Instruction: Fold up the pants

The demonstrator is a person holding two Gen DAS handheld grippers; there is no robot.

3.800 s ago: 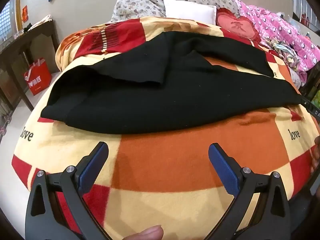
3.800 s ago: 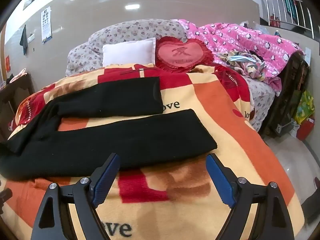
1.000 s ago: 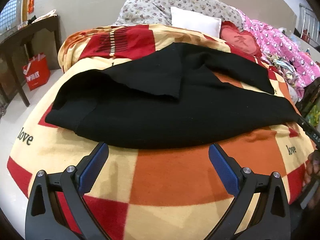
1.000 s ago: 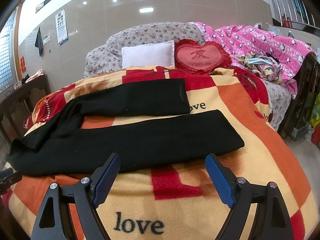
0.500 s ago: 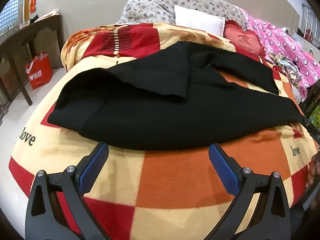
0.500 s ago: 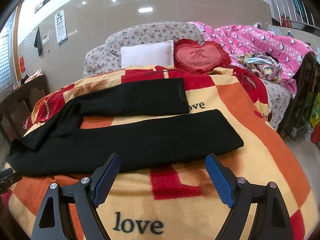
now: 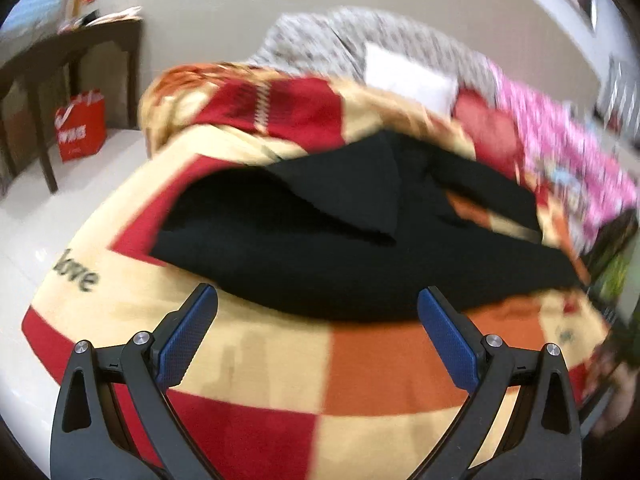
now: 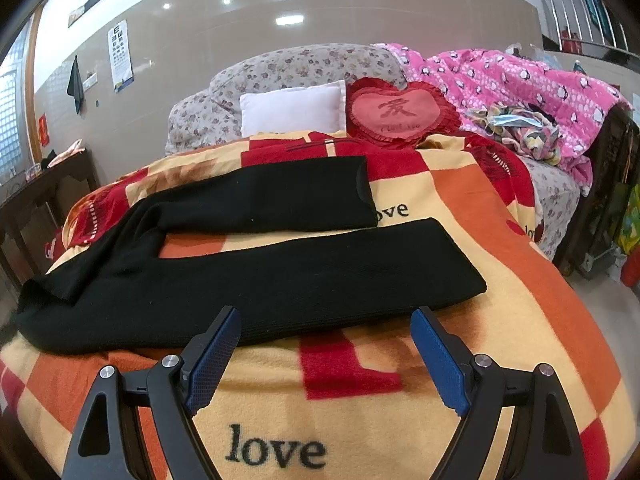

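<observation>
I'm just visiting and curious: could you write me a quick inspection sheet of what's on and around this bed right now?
Surface: checked blanket printed "love", covering the bed.
Job's things: black pants lying unfolded, legs apart, waist end rumpled.
Clutter: white pillow, red heart cushion, pink quilt at the head of the bed.
Grippers: left gripper and right gripper both open, holding nothing, near the pants' closest edge.
Cables: nothing seen.
Surroundings: dark wooden table, red bag on the floor; left view blurred.

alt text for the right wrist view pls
Black knit pants lie spread flat, legs apart, on a red, orange and cream checked blanket printed "love". The open right gripper hovers before the nearer leg.
</observation>
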